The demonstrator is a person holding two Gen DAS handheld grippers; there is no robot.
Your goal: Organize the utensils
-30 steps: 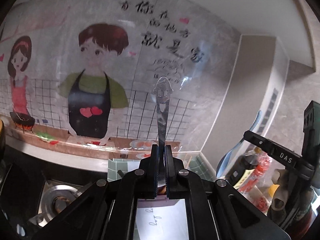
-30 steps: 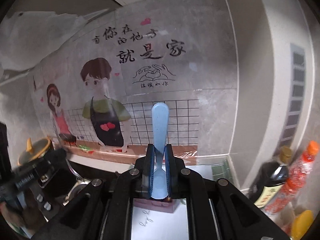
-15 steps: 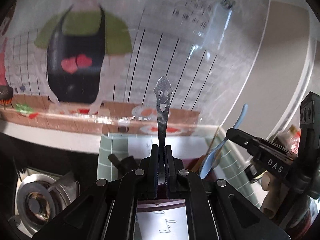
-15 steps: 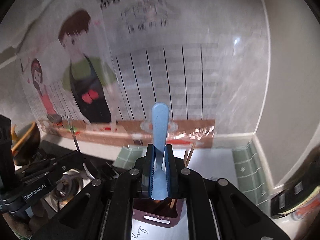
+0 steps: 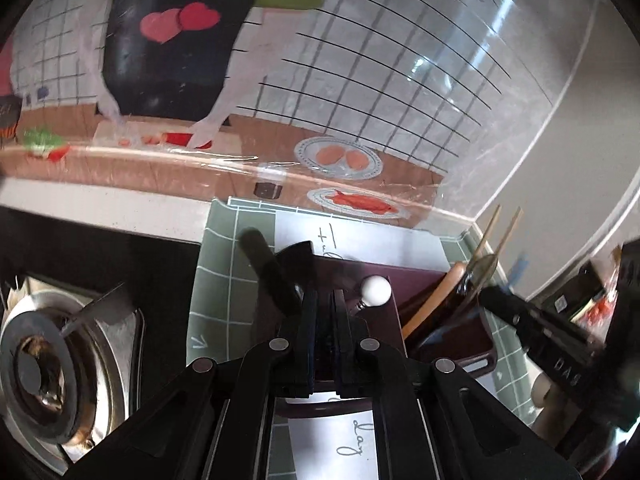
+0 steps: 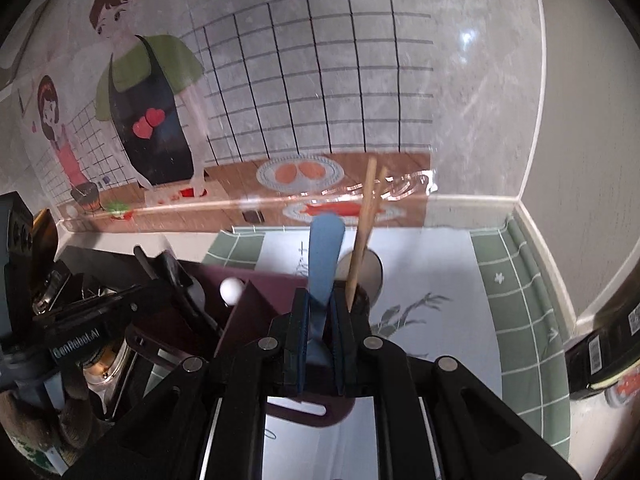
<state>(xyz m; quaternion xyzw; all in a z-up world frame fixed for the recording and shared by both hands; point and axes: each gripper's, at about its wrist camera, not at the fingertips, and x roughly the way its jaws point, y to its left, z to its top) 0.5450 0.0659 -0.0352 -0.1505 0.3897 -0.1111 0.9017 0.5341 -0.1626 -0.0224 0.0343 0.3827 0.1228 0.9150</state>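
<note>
A dark maroon utensil holder [image 5: 384,276] stands on a green mat, with my two grippers low over it. My left gripper [image 5: 325,304] hangs above its left compartment. Its jaws are opening by a narrow slit and no spoon shows between them. Beside it stand a black handle [image 5: 268,268] and a white ball-topped utensil [image 5: 376,290]. My right gripper [image 6: 320,304] is over the right compartment [image 6: 256,300]. Its jaws are opening, and the blue spoon [image 6: 326,252] stands loosely between them, leaning next to the chopsticks [image 6: 364,232].
A gas burner [image 5: 44,368] lies left of the green mat [image 6: 528,288]. Sauce bottles [image 6: 600,344] stand at the right edge. A glossy cartoon splash guard [image 6: 360,80] covers the wall just behind the holder. A wooden handle [image 5: 432,300] leans in the right compartment.
Both grippers have dropped from wall height to just over the holder. The smiley-handled metal spoon is gone from the left jaws. The blue spoon now leans between wider right jaws.
</note>
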